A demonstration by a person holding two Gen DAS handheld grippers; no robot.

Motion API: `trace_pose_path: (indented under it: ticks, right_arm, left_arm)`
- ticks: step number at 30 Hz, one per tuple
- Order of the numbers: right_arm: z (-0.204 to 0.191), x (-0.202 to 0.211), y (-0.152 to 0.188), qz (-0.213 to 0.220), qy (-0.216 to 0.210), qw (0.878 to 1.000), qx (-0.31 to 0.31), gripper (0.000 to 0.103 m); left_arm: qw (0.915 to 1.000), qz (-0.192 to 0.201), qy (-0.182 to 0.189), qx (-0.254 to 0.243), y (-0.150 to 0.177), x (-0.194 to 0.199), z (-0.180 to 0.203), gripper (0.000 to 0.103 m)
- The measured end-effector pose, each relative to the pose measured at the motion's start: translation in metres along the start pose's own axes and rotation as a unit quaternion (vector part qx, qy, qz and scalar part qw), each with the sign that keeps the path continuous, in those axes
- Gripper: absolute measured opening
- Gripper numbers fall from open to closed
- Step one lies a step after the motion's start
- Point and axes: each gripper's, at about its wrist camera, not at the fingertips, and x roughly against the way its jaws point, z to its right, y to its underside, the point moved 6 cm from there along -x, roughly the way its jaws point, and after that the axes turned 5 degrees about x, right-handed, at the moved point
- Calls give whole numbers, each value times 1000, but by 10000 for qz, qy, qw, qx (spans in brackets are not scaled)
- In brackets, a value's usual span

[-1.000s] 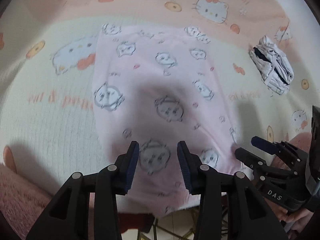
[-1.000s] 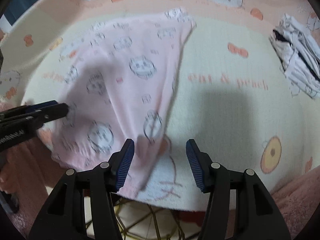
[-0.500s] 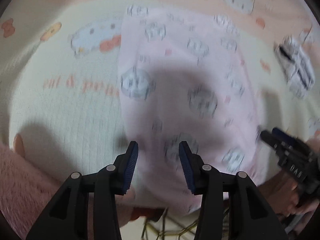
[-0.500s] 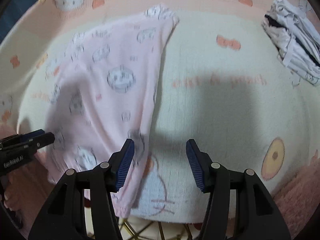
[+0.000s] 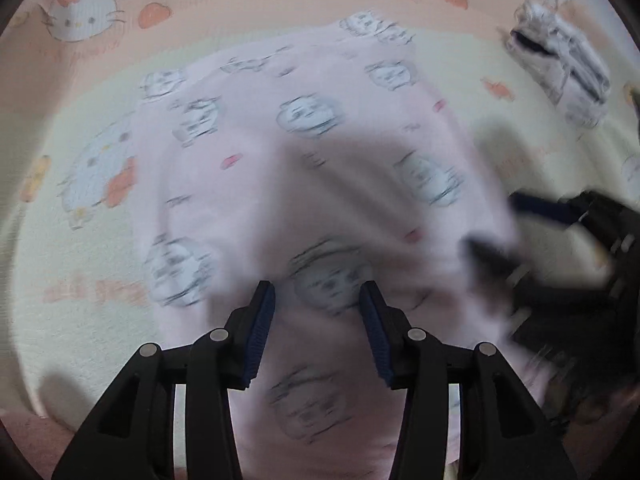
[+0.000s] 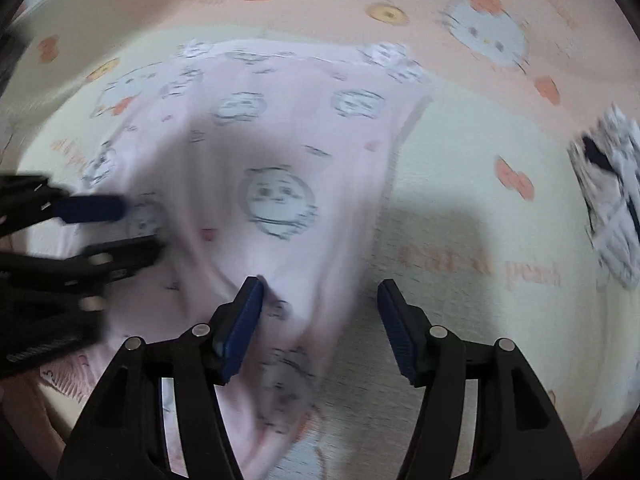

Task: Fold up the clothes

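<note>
Both of our tongs, the left gripper and right gripper, stand spread and pinch nothing above the pink garment lying on the cartoon-print blanket, near a folded white garment.

R hand-held gripper jaws apart | over pink garment | L hand-held gripper at its left edge

Bare blanket rightward – folded clothes (far) beyond.
</note>
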Motion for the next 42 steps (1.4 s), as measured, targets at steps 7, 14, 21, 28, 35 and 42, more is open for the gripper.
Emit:
trace_pose_path:
  ticks: [7,14,21,28,35,42]
  right_arm:
    - [32,18,30,-281,344,9979,-479,59]
    - [6,57,38,246,-561,9954,-738,52]
    - [-3,50,77,-336,-354,9985,-248,58]
    - [2,69,93,-403,-422,9969,-534,59]
    - [-14,79,98,-556,-517,9966,-329,58]
    - [7,95,74,-188,-659,9948,-750,58]
  left_arm:
    - [9994,-99,-200,249,30,11,-29,51]
    - [9977,171,635,159,27,20,7,50]
    - [9991,-340,225,110,46,-3,13,53]
    - [9951,-11,376,910,50,22,-1,53]
    - [9953,-464,281,804,58,6,0,53]
    - [9795,-110,514,1943,27,19,-49,53]
